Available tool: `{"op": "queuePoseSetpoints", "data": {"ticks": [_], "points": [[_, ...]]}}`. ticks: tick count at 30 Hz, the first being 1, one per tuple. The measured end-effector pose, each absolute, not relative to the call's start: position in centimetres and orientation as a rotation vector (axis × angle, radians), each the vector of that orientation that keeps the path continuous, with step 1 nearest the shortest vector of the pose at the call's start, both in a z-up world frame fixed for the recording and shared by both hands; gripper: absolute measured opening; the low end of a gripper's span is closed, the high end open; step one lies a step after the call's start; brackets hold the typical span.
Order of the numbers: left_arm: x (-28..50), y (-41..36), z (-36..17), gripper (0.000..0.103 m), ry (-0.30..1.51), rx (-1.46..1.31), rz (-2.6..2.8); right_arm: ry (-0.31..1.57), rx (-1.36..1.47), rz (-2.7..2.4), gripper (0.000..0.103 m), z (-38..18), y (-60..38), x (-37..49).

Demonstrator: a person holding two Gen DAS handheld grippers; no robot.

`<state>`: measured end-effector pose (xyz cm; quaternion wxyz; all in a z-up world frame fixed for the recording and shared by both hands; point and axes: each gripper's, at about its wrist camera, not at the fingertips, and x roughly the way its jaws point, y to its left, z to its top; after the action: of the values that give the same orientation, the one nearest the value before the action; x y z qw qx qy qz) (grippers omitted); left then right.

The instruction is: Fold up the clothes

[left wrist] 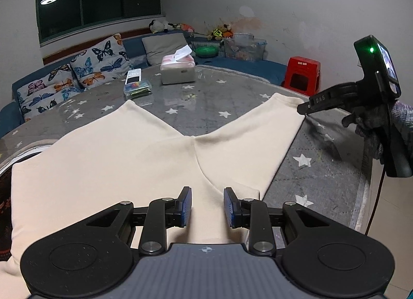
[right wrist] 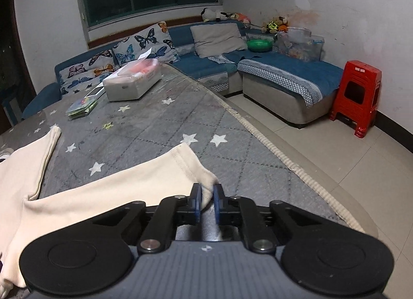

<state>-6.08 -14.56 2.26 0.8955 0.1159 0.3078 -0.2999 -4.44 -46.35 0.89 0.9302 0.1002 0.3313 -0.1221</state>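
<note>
table (right wrist: 160, 128), right gripper (right wrist: 207, 197) pinching shorts (right wrist: 103, 193)

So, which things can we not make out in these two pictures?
- Waist end of the pants: left wrist view, hidden behind the left gripper body and cut by the lower edge.
- Hem corner between the right gripper fingers: right wrist view, its lower part hidden by the fingers.
- Print on the tissue box: both views, too small to read.
- The person: only a gloved hand shows, left wrist view.
</note>
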Motion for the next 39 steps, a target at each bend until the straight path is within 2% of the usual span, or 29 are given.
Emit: {"op": "queuePoseSetpoints", "data": {"ticks": [6,9,14,17,18,20,30,39], "points": [[-5.9,-14.6,2.2,0.03,0.643,0.242,-0.621,0.682,0.209,-0.249,0.007,1.0,-46.6,-4.3],[-5.8,-14.6,2.2,0.033,0.644,0.244,-0.619,0.681,0.227,-0.253,0.014,0.9,-46.7,-4.2],[-5.8,-14.7,2.4,0.033,0.637,0.238,-0.621,0.676,0.248,-0.251,0.014,0.8,-46.9,-4.1],[-5.8,-14.9,2.2,0.033,0.641,0.239,-0.621,0.67,0.254,-0.248,0.012,0.6,-47.0,-4.1],[-5.8,-15.0,2.2,0.033,0.642,0.239,-0.62,0.668,0.253,-0.246,0.006,0.7,-47.0,-4.1],[-5.7,-15.0,2.2,0.033,0.641,0.238,-0.619,0.656,0.254,-0.241,0.005,0.9,-46.9,-4.2],[-5.4,-15.6,2.0,0.033,0.635,0.235,-0.625,0.507,0.232,-0.143,0.004,7.1,-45.2,-5.9],[-6.3,-12.9,2.5,0.04,0.611,0.18,-0.578,0.416,0.176,0.056,0.004,13.4,-39.7,-6.9]]}}
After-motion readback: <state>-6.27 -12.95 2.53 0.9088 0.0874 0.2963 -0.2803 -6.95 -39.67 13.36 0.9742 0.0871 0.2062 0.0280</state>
